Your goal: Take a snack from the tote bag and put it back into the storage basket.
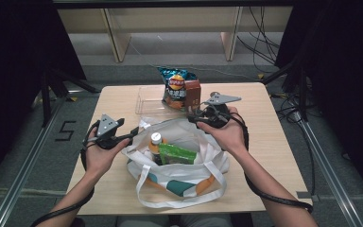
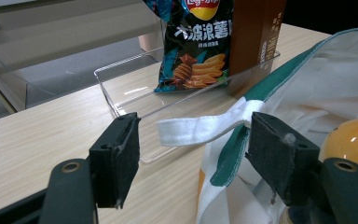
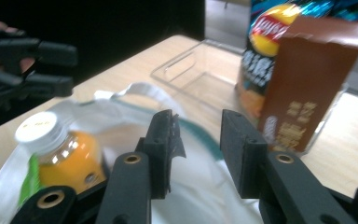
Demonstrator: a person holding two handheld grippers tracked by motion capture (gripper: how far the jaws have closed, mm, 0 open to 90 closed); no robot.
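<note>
Tote bag [image 1: 179,163] mouth up; left gripper [image 2: 193,154] spread, right gripper [image 3: 198,144] fingers parted, unpinched.

On the worktop [image 1: 274,156]: 1 tote bag [image 1: 189,137], 1 clear tray [image 1: 147,103], 1 crisp packet [image 1: 175,85], 1 brown carton [image 1: 193,92]. Inside the bag: 1 orange drink bottle [image 1: 155,142], 1 green packet [image 1: 176,153]. Tools in hand: 2, the left tool [image 1: 133,132] and the right tool [image 1: 192,118].
</note>
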